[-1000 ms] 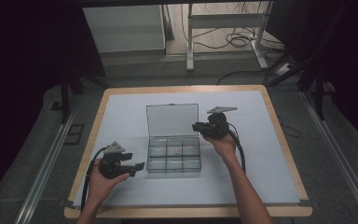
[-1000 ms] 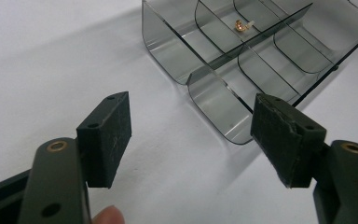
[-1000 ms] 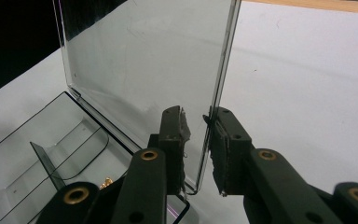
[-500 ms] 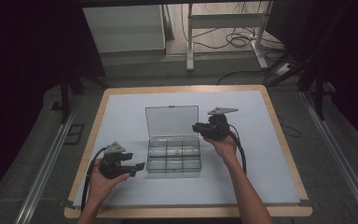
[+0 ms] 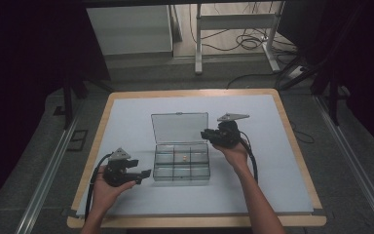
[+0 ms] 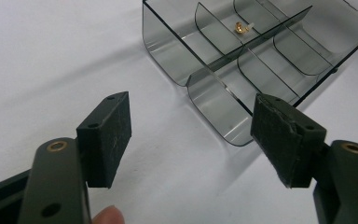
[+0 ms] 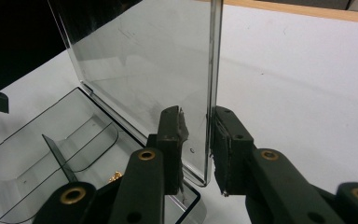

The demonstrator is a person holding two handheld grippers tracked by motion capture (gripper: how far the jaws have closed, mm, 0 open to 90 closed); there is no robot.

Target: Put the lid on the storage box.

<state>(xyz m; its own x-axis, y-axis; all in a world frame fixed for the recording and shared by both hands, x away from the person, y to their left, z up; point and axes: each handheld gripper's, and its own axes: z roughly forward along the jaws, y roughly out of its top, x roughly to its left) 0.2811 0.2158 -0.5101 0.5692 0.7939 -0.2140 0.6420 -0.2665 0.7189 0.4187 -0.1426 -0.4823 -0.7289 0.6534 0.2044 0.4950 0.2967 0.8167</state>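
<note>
from above, the clear box [image 5: 181, 161] sits mid-table, our right gripper [image 5: 209, 135] at its raised lid [image 5: 179, 127]. our left gripper [image 6: 191, 135] is spread, empty. the right gripper's jaws straddle the lid edge [image 7: 212, 93], a small gap showing; we should swing gently.

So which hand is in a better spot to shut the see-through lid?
The right. Its hand-held gripper already straddles the edge of the clear plastic box's upright lid. The left hand-held gripper sits open beside the box, off the lid.
</note>
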